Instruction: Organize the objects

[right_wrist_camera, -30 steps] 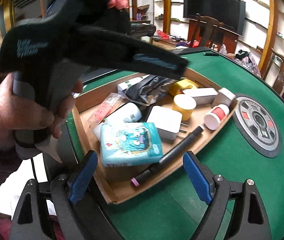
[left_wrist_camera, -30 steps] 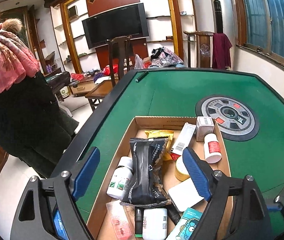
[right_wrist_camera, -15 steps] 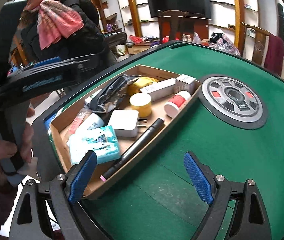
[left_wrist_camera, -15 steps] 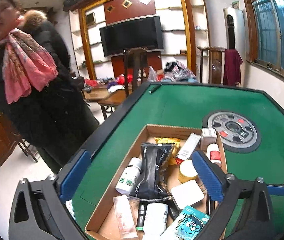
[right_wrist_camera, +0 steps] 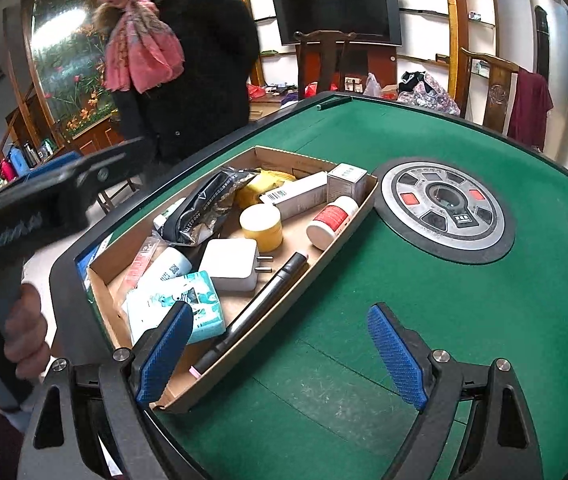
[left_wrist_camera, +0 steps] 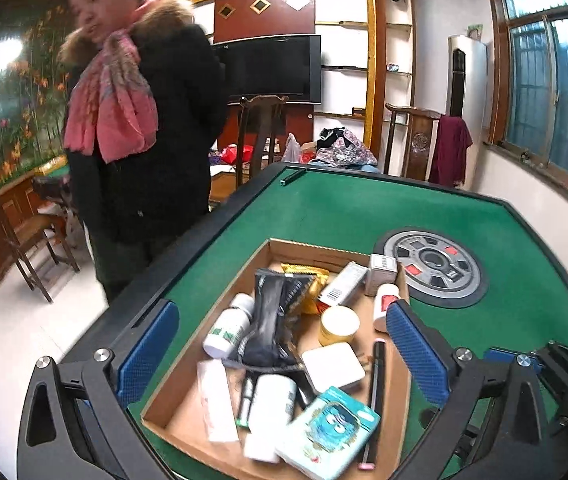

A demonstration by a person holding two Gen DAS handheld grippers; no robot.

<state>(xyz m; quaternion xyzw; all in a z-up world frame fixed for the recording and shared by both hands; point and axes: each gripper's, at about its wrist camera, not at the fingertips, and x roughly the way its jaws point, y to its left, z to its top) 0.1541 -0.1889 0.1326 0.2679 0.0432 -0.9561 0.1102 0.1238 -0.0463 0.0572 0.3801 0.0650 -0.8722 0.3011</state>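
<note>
One cardboard tray (right_wrist_camera: pixel 348 220) sitting on one green table (right_wrist_camera: pixel 404 320). Lying inside: three white bottles (right_wrist_camera: pixel 332 222), two white boxes (right_wrist_camera: pixel 346 186), one yellow jar (right_wrist_camera: pixel 261 226), one charger (right_wrist_camera: pixel 229 264), one black pen (right_wrist_camera: pixel 263 294), one tissue pack (right_wrist_camera: pixel 203 300), one black pouch (right_wrist_camera: pixel 203 208). One round dial (right_wrist_camera: pixel 446 210) showing at two o'clock.

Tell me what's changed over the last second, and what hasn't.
Both views tipped up and back. The left gripper opened wider; the right gripper swung off the cardboard tray toward the green table. Nothing was gripped or released. The tray's contents, like the yellow jar and black marker, lie as before.
</note>
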